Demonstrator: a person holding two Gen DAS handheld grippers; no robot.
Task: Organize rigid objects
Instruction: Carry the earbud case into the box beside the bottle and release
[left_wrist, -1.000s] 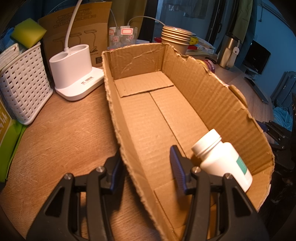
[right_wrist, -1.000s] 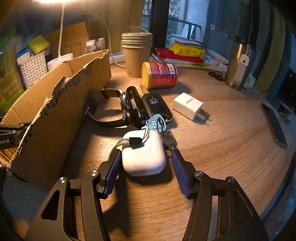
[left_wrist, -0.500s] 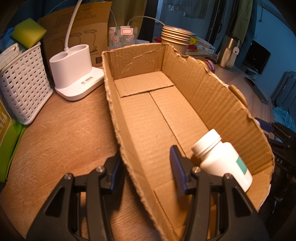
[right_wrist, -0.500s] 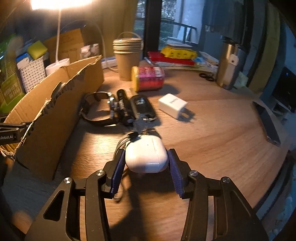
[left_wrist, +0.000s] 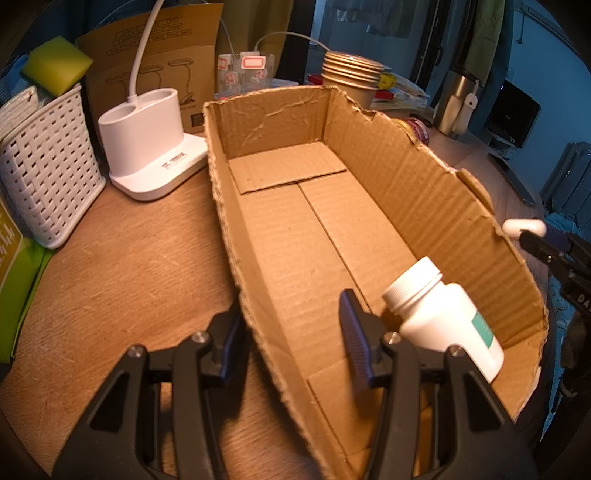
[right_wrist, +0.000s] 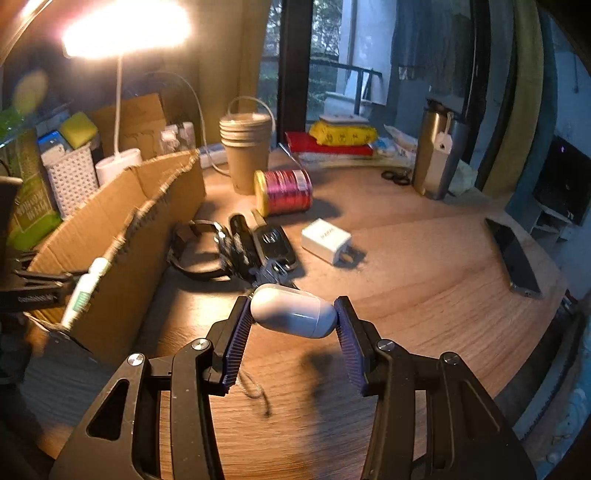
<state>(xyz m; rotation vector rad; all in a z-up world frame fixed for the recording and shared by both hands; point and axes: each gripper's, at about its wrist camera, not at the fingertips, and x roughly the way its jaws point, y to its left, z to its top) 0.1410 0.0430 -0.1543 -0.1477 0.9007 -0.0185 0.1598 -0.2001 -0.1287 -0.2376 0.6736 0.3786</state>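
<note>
Carrying the small white rounded plastic case (right_wrist: 293, 312) to the torn brown cardboard box (left_wrist: 369, 221).
My right tongs (right_wrist: 291, 328) are clenching it; left tongs (left_wrist: 291, 332), released, are straddling the box wall. I should clear the rim first.

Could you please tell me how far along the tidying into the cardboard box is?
Done: one white pill bottle lies in the cardboard box. In hand: the right gripper holds the white earbud case lifted off the table. Left: watch, car key, charger and red can.

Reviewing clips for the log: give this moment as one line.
right gripper: shut on earbuds case, lifted | left gripper: open, straddling cardboard box wall | in box: white bottle
</note>
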